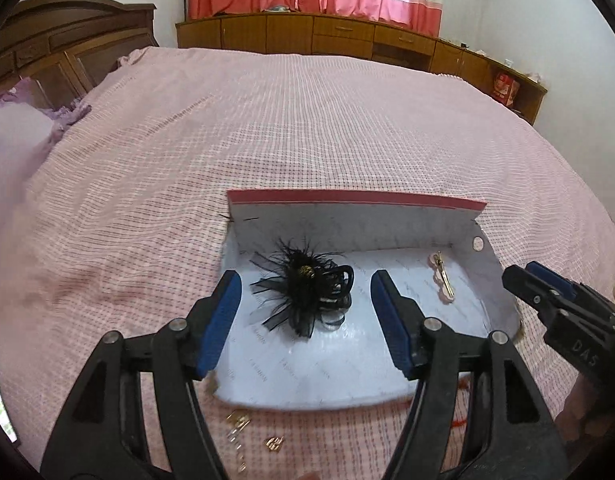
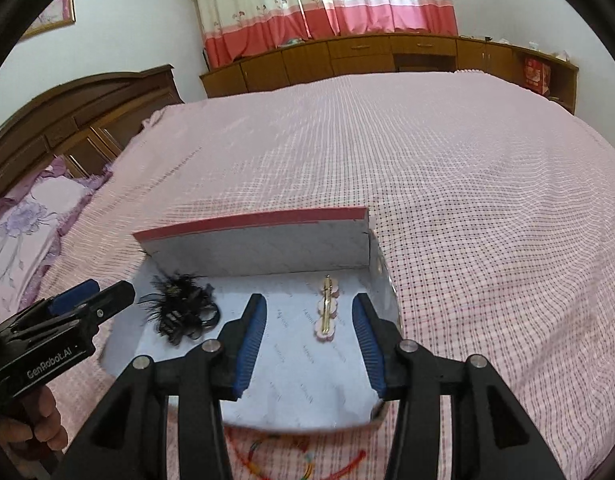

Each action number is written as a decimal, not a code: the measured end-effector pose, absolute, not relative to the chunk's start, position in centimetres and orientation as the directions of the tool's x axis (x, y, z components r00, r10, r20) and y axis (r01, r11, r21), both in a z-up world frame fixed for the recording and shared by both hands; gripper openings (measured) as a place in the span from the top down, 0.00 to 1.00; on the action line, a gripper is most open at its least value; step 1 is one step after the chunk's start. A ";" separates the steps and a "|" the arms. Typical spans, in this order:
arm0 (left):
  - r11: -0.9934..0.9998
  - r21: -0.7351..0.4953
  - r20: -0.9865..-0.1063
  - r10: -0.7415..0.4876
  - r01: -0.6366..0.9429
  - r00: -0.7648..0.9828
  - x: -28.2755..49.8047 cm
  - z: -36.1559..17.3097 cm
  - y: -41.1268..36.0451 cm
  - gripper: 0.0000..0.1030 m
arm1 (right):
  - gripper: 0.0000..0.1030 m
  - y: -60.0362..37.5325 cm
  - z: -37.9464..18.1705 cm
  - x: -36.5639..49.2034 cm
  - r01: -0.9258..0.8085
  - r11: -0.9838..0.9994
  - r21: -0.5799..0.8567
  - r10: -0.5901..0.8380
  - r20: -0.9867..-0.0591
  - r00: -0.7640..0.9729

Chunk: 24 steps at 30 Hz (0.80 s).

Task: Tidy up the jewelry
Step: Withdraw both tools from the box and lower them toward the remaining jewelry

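Note:
A shallow white box (image 1: 347, 224) with a red-edged back wall lies on the bed; it also shows in the right wrist view (image 2: 267, 248). Inside lie a black feathered hair clip (image 1: 303, 292) (image 2: 183, 308) on the left and a pink-and-gold hair pin (image 1: 443, 276) (image 2: 327, 308) on the right. My left gripper (image 1: 305, 320) is open and empty, its jaws on either side of the black clip. My right gripper (image 2: 309, 340) is open and empty, its jaws on either side of the hair pin. Each gripper shows in the other's view (image 1: 547, 292) (image 2: 91, 296).
Small gold pieces (image 1: 243, 428) lie on the pink checked bedspread (image 1: 267, 128) in front of the box. A red beaded string (image 2: 307, 456) lies there too. A wooden headboard (image 2: 79, 120) and pillow (image 2: 27, 220) are at left; low cabinets (image 2: 387, 56) stand beyond the bed.

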<state>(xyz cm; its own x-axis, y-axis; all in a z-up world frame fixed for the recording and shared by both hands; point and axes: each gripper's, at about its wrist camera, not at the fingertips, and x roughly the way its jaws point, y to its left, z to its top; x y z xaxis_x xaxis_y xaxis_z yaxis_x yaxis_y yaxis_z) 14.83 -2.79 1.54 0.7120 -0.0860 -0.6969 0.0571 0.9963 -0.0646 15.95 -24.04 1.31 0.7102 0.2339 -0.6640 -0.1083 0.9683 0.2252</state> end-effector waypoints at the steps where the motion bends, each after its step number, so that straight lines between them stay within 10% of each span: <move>1: 0.996 -0.065 -0.695 -0.087 0.059 0.714 14.3 1.8 -2.6 0.42 | 0.54 -23.8 1.6 15.7 -0.110 0.967 0.230 0.238 -0.664 0.709; 24: 0.999 -0.009 -0.776 0.022 -0.045 0.630 9.1 -2.6 2.8 0.41 | 0.54 -24.4 -2.6 8.2 -0.132 0.958 0.254 0.280 -0.731 0.622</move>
<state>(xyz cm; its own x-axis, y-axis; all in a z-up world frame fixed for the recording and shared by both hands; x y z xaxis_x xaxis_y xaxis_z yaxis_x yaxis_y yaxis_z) 9.14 2.77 -2.65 0.6299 0.0216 -0.7764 -0.0450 0.9989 -0.0088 8.22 -24.38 -2.56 0.6222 0.2795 -0.7313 -0.1321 0.9582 0.2538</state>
